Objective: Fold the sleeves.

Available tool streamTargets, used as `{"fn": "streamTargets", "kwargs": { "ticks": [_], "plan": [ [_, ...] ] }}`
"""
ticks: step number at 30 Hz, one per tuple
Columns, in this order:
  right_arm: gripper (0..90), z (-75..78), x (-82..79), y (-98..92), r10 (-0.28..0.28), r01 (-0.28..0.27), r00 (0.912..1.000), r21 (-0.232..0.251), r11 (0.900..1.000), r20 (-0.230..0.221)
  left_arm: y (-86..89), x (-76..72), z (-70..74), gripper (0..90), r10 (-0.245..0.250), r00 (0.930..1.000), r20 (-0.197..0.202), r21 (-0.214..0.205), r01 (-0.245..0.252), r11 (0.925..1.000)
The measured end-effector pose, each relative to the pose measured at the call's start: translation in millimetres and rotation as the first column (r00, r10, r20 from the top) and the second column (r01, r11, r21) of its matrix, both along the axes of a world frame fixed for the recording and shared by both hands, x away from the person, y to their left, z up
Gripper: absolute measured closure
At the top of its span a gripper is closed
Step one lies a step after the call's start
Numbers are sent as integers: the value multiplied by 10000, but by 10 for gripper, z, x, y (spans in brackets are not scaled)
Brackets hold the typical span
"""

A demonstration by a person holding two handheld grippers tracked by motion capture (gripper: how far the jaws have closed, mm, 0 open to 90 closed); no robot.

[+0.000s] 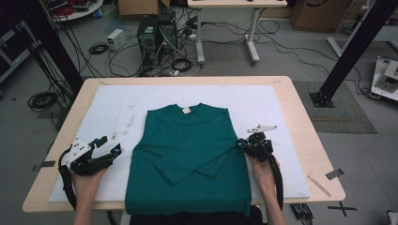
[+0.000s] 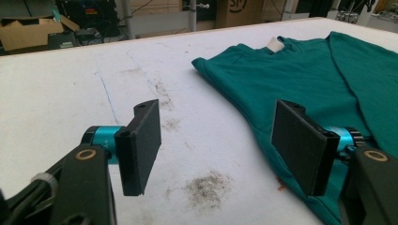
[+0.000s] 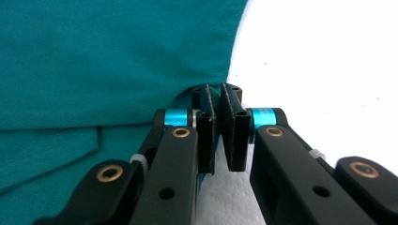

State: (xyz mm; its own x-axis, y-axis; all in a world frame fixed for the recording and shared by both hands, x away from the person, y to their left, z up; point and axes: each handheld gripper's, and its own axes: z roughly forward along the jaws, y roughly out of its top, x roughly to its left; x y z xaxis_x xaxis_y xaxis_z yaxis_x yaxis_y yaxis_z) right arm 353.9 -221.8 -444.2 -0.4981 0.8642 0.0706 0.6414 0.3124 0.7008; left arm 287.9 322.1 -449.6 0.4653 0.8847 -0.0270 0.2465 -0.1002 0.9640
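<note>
Here a dark green long-sleeved knit sweater (image 1: 187,154) lies flat on the white cloth cover (image 1: 277,103) of the light wooden worktop (image 1: 305,140), in the middle of it. Its collar, with a small pale label (image 1: 187,110), points away from the person, and its lower hem reaches the near edge of the worktop. Both sleeves are folded inward and cross each other over the front of the body.

The right gripper (image 1: 245,144) is at the right side edge of the sweater, about at half of its height. In the right gripper view its jaws are nearly together, with only a narrow slit between the black pads (image 3: 209,136), and their tips sit right at the border of the green fabric. The cloth seems to be pinched between the tips, but the contact itself is partly hidden, so I cannot say it with full certainty.

The left gripper (image 1: 109,151) rests on the white cover, to the left of the sweater and apart from it. In the left gripper view its jaws are released, wide apart, with nothing between them; one sees the stained white cover (image 2: 206,187) and the left edge of the sweater (image 2: 300,75) beyond.
</note>
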Motion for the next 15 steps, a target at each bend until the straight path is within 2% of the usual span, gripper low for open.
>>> {"fn": "streamTargets", "kwargs": {
  "ticks": [4, 6, 8, 11, 13, 15],
  "plan": [
    [851, -26, 8, -37, -163, 166, 9998, 230, 9996, -136, -1, 2, 0, 337, 10, 10000, -2, -26, -10, 10000],
    [791, -23, 10, -60, -328, 331, 9994, 262, 9991, -125, -7, 4, -1, 337, 31, 10000, 15, 11, -31, 10000],
    [780, -15, -9, -79, -407, 412, 9991, 337, 9986, -134, -13, 5, 1, 337, 3, 10000, -15, 96, -3, 10000],
    [737, -2, -65, -124, -549, 547, 9984, 175, 9983, 133, -36, 16, 4, 337, 105, 9999, -102, 245, -102, 9996],
    [653, 18, -115, -178, -630, 622, 9977, 311, 9976, 253, -56, 22, 9, 337, 251, 9996, -152, 487, -244, 9985],
    [618, 44, -175, -230, -408, 388, 9983, 479, 9981, 407, -82, 14, 16, 337, 371, 9992, 113, 878, -379, 9954]
  ]
}}
